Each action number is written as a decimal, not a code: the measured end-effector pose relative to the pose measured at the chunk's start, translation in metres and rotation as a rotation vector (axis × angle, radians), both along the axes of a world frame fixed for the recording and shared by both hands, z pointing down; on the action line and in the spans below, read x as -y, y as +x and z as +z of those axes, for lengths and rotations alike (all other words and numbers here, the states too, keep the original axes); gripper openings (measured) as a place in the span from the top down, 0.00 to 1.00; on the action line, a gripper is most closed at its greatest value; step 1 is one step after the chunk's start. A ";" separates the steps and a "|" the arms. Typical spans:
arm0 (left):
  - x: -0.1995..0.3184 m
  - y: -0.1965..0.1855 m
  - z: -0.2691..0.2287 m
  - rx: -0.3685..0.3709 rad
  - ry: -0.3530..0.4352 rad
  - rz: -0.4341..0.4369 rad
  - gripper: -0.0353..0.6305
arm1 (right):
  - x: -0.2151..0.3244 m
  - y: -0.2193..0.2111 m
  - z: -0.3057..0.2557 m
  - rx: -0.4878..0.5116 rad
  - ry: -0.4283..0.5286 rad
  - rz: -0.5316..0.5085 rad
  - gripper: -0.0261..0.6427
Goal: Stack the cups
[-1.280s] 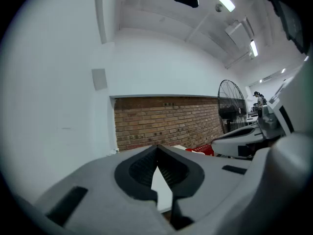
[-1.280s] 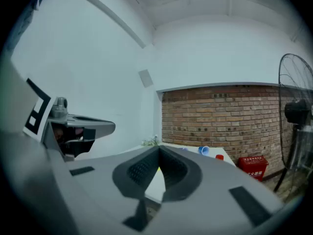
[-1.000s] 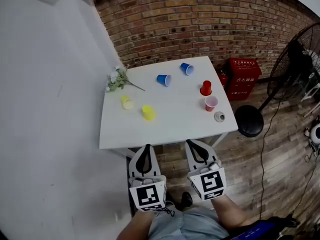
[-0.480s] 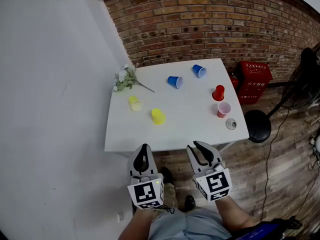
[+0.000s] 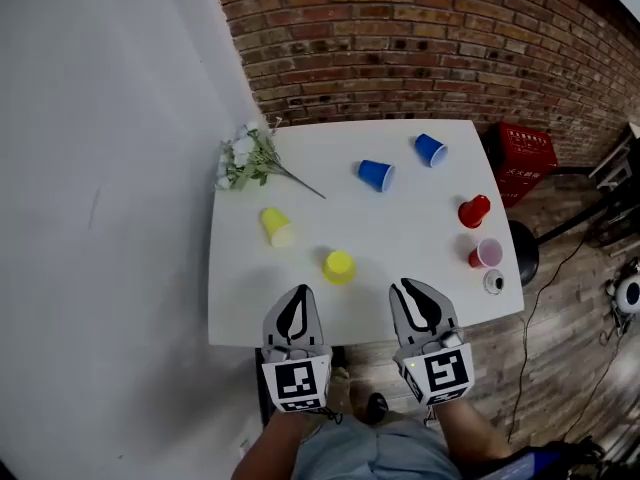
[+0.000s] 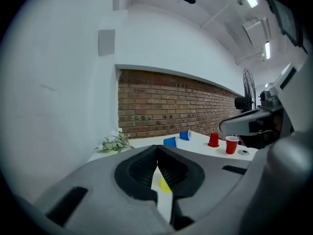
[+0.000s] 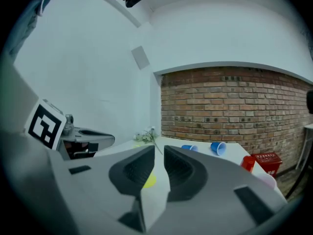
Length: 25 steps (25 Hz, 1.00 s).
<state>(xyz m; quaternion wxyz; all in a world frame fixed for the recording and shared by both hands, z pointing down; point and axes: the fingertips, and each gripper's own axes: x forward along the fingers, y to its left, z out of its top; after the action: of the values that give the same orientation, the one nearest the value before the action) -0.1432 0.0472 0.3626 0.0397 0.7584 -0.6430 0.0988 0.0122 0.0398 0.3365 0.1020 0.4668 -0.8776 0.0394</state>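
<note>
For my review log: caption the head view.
Left gripper shut, right gripper empty, jaws just closing, both at the table edge; six cups unstacked.

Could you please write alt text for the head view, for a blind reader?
Two yellow cups, two blue cups and two red cups sit scattered on a white table by a brick wall, a flower sprig at its far left corner. At the near edge are the shut left gripper and the right gripper, whose empty jaws, slightly apart, have just been closing.
</note>
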 end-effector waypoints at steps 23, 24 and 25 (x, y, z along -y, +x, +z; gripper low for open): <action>0.073 0.058 0.107 0.050 -0.224 0.153 0.94 | 0.057 0.058 0.051 -0.020 -0.086 0.166 0.88; 0.073 0.064 0.106 0.057 -0.226 0.156 0.94 | 0.057 0.064 0.051 -0.016 -0.086 0.168 0.88; 0.074 0.069 0.106 0.064 -0.228 0.159 0.94 | 0.058 0.069 0.052 -0.011 -0.087 0.169 0.87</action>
<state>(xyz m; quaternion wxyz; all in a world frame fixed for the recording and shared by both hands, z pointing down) -0.0743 -0.0267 0.4687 0.0970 0.7939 -0.5665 0.1983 0.0814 -0.0180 0.3888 0.1234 0.5344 -0.8320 0.0833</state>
